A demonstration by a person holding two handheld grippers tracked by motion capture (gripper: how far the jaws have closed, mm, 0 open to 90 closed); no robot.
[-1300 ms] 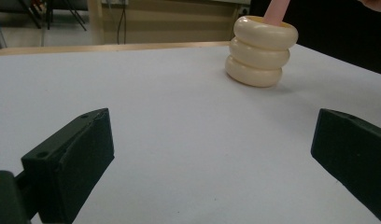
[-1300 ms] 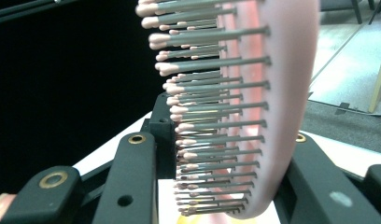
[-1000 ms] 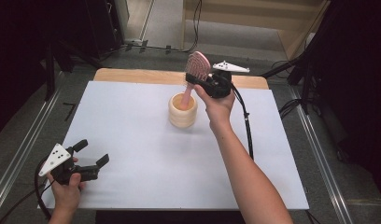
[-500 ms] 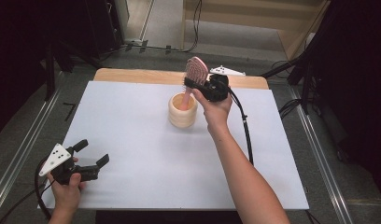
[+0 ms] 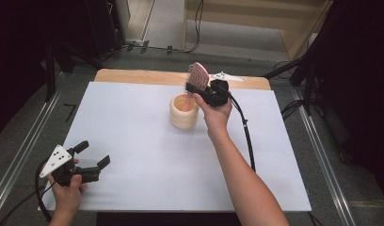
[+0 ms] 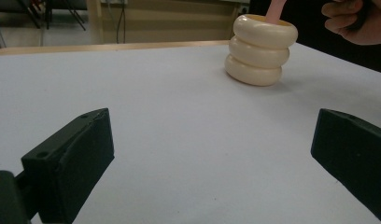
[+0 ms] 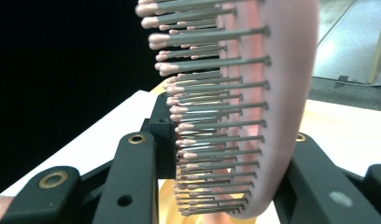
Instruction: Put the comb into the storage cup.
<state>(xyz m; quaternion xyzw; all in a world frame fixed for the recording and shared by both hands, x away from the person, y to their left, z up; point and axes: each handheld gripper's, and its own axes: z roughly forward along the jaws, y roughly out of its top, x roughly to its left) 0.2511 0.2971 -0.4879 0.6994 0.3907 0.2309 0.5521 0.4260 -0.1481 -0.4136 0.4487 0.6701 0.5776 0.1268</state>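
A pink hairbrush (image 5: pixel 197 76) stands head up with its handle down inside a cream ribbed holder (image 5: pixel 184 112) at the table's far middle. My right gripper (image 5: pixel 198 89) is shut on the brush's head, just above the holder's rim. In the right gripper view the brush's bristles (image 7: pixel 212 116) and pink back (image 7: pixel 282 93) sit between the two black jaws. My left gripper (image 5: pixel 92 154) rests open near the table's front left corner, with nothing between its jaws. The left gripper view shows the holder (image 6: pixel 261 49) far ahead with the pink handle (image 6: pixel 275 8) poking out.
The white table top (image 5: pixel 148 155) has a wooden strip (image 5: pixel 133 76) along its far edge. A black cable (image 5: pixel 246 136) trails from the right gripper across the table's right side. Dark stands and cables lie on the floor around the table.
My right gripper has come down with the hairbrush, so its handle sits deeper in the holder. The left gripper has stayed where it was.
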